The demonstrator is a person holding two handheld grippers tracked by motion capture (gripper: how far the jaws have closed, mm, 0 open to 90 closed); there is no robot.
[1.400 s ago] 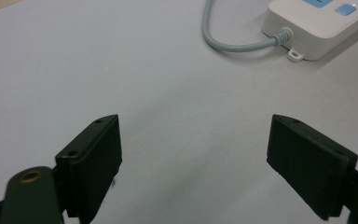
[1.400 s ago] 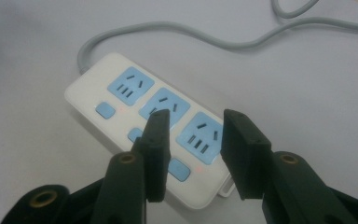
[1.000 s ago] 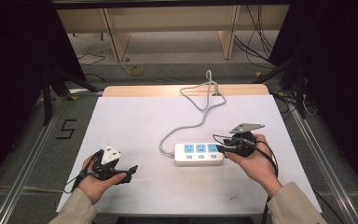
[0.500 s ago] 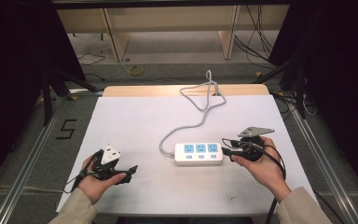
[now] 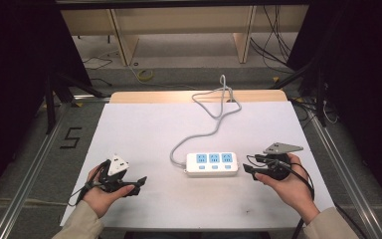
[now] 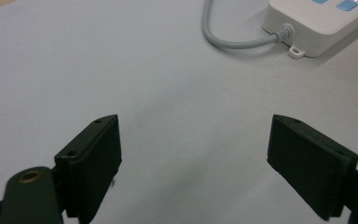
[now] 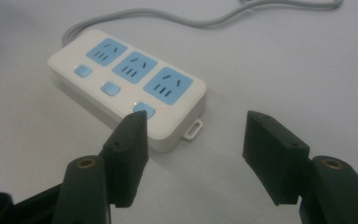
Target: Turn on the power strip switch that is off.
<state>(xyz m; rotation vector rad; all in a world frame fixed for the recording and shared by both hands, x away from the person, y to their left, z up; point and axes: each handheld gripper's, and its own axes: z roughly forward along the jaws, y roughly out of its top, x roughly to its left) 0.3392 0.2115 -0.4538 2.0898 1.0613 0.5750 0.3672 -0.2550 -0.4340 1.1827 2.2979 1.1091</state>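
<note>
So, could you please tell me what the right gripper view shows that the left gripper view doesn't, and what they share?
Right gripper view: the power strip's top face, with three blue sockets and three blue switches, past the open right tool.

Left gripper view: the strip's cord end, where the grey cable enters, past the open left tool.

Both share the strip, its cable and the white table.

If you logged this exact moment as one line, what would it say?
left gripper: open, holding nothing | right gripper: open, just right of power strip | power strip: flat on white table, nothing plugged in
</note>
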